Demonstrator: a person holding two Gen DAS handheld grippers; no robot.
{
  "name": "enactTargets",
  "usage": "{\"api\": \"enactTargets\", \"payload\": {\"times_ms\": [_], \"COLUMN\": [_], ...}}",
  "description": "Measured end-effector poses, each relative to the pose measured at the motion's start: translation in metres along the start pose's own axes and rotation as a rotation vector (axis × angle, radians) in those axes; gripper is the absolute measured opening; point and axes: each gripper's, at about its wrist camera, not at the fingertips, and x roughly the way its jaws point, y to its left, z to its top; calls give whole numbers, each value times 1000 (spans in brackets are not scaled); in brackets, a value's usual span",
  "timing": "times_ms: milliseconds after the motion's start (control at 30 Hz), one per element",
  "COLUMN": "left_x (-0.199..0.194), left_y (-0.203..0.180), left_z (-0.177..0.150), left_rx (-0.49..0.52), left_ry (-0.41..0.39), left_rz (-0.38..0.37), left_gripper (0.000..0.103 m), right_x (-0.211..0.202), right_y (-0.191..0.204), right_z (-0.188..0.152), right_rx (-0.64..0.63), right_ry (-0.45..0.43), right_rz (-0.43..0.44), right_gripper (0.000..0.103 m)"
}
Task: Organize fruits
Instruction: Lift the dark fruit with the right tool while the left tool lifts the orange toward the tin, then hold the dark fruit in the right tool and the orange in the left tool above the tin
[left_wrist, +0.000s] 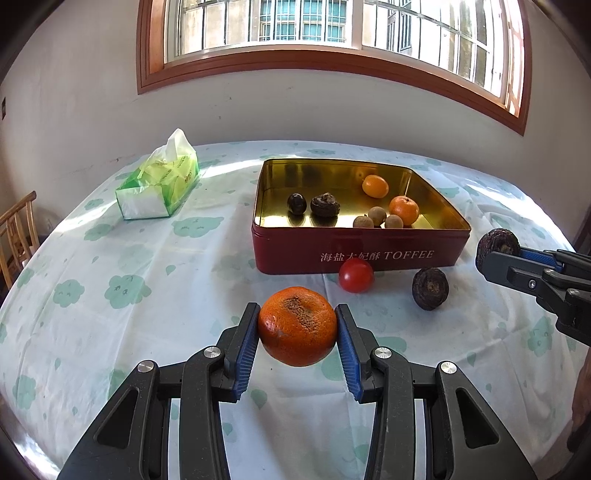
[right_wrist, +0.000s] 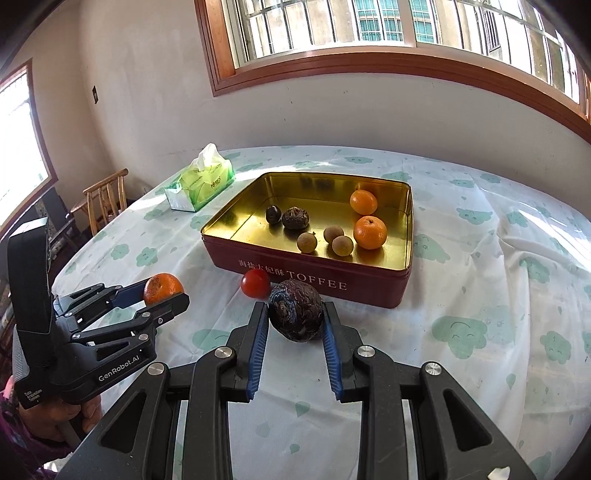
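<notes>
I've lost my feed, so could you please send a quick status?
Left gripper holds mandarin. Right gripper holds wrinkled dark fruit. Tin open, path clear.

Black left gripper (left_wrist: 297, 328) with blue-padded fingers (left_wrist: 243, 350), silver screws, white "GenRobot.AI" lettering.

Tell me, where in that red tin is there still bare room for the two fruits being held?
Inside the red tin, the left end, from the left wall to the dark fruits, is bare gold floor, as is the back strip. The right half is crowded: two oranges and three small brown fruits cluster there.
</notes>
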Motion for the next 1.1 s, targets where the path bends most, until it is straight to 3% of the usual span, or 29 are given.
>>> {"api": "enactTargets", "payload": {"times_ms": [267,1100], "left_x": [-1,14], "left_y": [1,1], "left_z": [7,68], "left_rx": [10,35], "left_ry": [-21,-127], "left_rz": [7,29], "left_gripper": [42,42], "right_x": [4,28], "right_y": [10,6], "right_z": [12,54], "right_rx": [-70,-87], "right_ry": [-31,-84], "right_rz": [-62,-87], "right_gripper": [26,26]}}
